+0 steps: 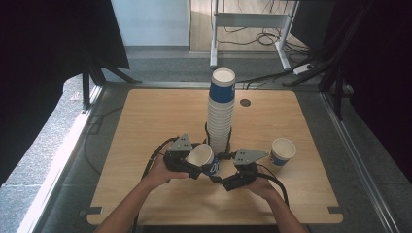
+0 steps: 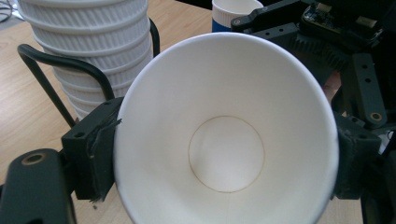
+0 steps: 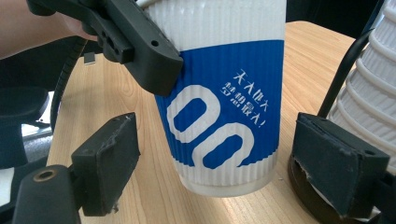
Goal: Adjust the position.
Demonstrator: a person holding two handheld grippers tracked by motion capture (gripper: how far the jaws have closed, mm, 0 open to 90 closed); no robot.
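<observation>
The left gripper holds a paper cup just below the middle of the high view, its fingers pressed against the rim on both sides, the mouth tilted back toward the person. The right gripper sits just right of it with its fingers spread wide on either side of the cup's blue-printed wall, touching nothing.

The main risk appears to be the thin rim: a harder squeeze from the left fingers could buckle it and the cup could slip out. If the right fingers close off-centre on the tapered wall, they could twist the cup out of the left grip. The tall stack of cups in its wire holder stands just behind, so a careless swing of either hand could topple it. A second cup stands upright at centre right.

The bench is pale wood with a cable hole at upper right. Grey carpet, dark curtains and loose cables surround it.
</observation>
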